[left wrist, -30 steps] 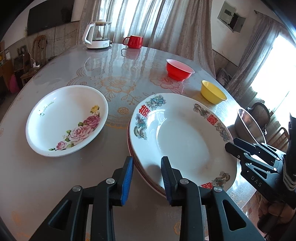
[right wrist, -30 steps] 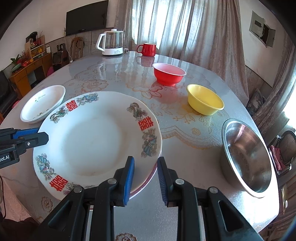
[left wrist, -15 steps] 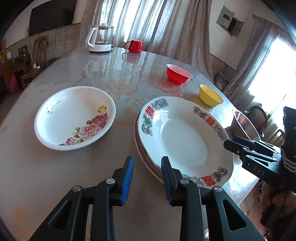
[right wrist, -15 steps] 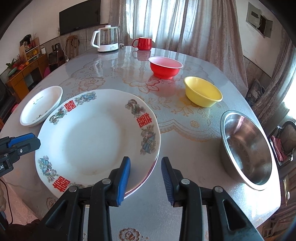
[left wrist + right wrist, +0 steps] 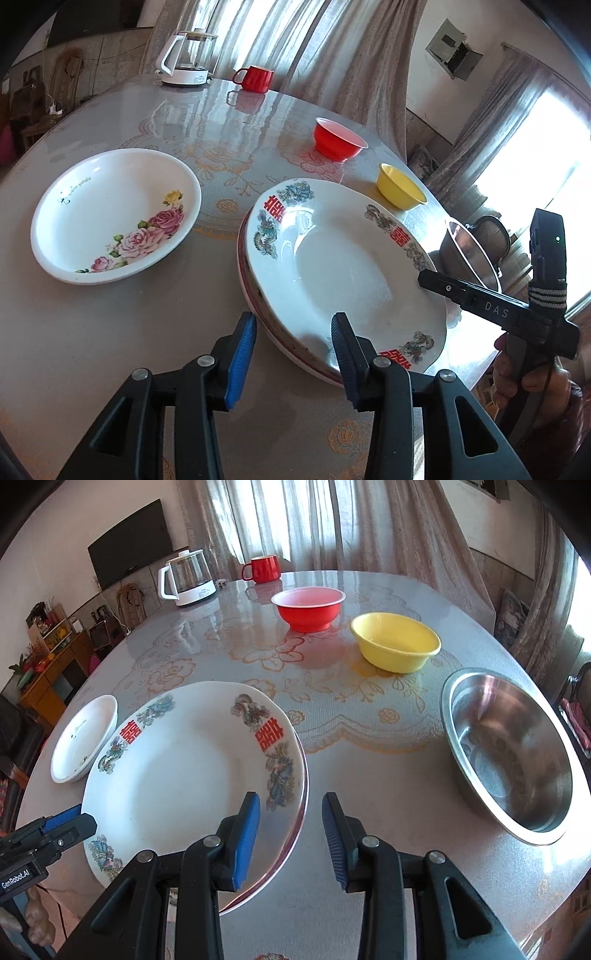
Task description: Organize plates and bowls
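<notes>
A large white plate with red characters [image 5: 332, 266] lies stacked on a red-rimmed plate near the table's front edge; it also shows in the right wrist view [image 5: 184, 775]. My left gripper [image 5: 293, 354] is open and empty, just short of the stack's near rim. My right gripper [image 5: 290, 830] is open and empty at the stack's right rim. A white rose plate [image 5: 114, 214] lies apart to the left, also in the right wrist view [image 5: 83, 738]. A red bowl [image 5: 308, 607], a yellow bowl [image 5: 395, 642] and a steel bowl [image 5: 506, 753] stand separately.
A glass kettle [image 5: 186, 579] and a red mug [image 5: 263, 568] stand at the table's far side. The round table [image 5: 110, 332] has a floral cover. The table edge runs close behind the stack and the steel bowl. Curtains hang beyond.
Both grippers have opened wider and drawn back slightly from the stacked plates. The plates and bowls have not moved.
</notes>
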### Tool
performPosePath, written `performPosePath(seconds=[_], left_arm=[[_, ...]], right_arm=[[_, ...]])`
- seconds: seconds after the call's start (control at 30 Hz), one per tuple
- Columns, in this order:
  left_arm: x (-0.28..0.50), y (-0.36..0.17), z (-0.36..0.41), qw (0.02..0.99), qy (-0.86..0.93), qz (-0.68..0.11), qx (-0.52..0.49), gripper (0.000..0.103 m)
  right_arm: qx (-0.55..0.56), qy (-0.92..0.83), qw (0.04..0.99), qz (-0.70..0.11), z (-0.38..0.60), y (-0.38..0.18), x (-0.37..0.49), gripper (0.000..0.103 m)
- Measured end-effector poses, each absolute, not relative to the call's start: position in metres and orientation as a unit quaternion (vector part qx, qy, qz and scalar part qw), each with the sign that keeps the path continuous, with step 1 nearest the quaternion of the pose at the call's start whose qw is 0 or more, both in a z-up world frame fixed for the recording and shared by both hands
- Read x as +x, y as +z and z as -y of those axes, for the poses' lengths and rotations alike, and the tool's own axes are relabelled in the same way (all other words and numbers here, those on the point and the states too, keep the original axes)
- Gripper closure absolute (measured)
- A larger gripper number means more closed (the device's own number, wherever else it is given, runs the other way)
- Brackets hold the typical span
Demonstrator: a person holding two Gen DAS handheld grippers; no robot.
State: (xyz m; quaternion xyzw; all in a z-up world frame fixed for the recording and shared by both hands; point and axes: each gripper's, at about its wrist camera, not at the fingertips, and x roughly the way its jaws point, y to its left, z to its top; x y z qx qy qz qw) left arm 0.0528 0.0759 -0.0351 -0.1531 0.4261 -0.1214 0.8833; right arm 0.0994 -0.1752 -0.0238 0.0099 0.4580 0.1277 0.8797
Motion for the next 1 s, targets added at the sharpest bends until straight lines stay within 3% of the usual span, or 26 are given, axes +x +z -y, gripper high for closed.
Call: performPosePath(seconds=[0.47, 0.67, 1.0], left_arm=[[0.049, -0.031, -0.072, 0.892, -0.116, -0.419, -0.120, 0.066], [0.047, -0.030, -0.068, 0.894, -0.108, -0.420, -0.111, 0.066], [0.037, -0.025, -0.077, 0.900, -0.085, -0.413, -0.108, 0.063]], right_arm=[[0.009, 0.142, 0.873, -0.467, 0.164, -0.035, 0.095, 0.063], [0.012, 0.138, 0.872, -0.470, 0.167, -0.032, 0.095, 0.065], [-0.015, 0.143, 0.905, -0.400, 0.153, 0.003, 0.077, 0.066]])
